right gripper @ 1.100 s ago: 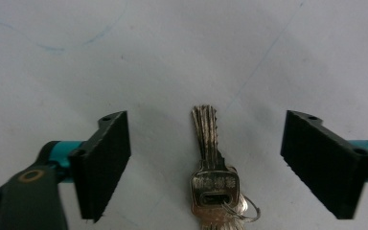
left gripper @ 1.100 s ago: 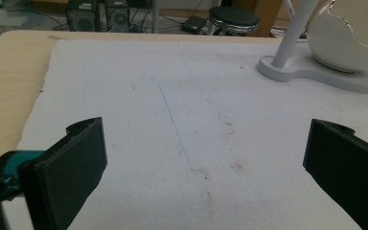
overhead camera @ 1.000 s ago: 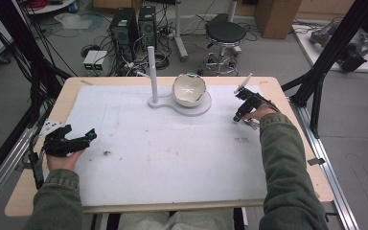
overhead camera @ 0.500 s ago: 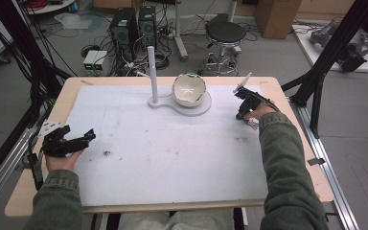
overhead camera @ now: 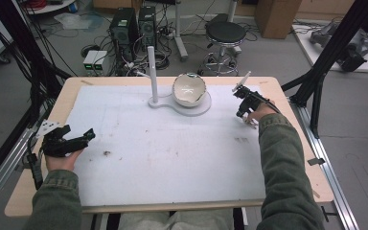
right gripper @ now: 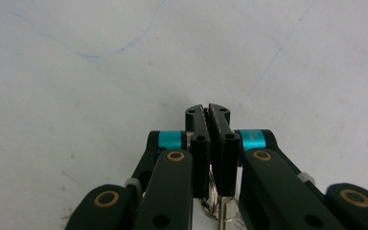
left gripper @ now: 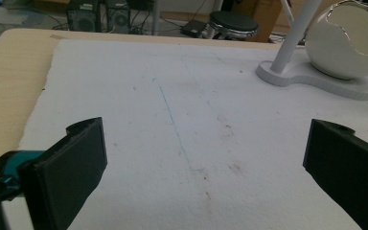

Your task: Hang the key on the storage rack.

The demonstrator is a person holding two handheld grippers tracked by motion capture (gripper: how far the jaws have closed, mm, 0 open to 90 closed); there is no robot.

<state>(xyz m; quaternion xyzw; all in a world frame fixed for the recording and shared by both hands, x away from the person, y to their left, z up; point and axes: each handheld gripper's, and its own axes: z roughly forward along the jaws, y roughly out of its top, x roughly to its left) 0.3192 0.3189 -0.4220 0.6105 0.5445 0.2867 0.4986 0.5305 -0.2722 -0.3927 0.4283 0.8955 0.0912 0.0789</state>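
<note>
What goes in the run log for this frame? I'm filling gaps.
left gripper: open, above mat | right gripper: shut on thin metal item | bowl: on stand

My high view looks forward and down from above the near edge of the table (overhead camera: 287, 86), taking in the white stand (overhead camera: 179, 101) at the far side. My left claw view sits low, facing that same stand (left gripper: 316, 79) from well back. My right claw view presses close over bare white mat (right gripper: 100, 96).
</note>
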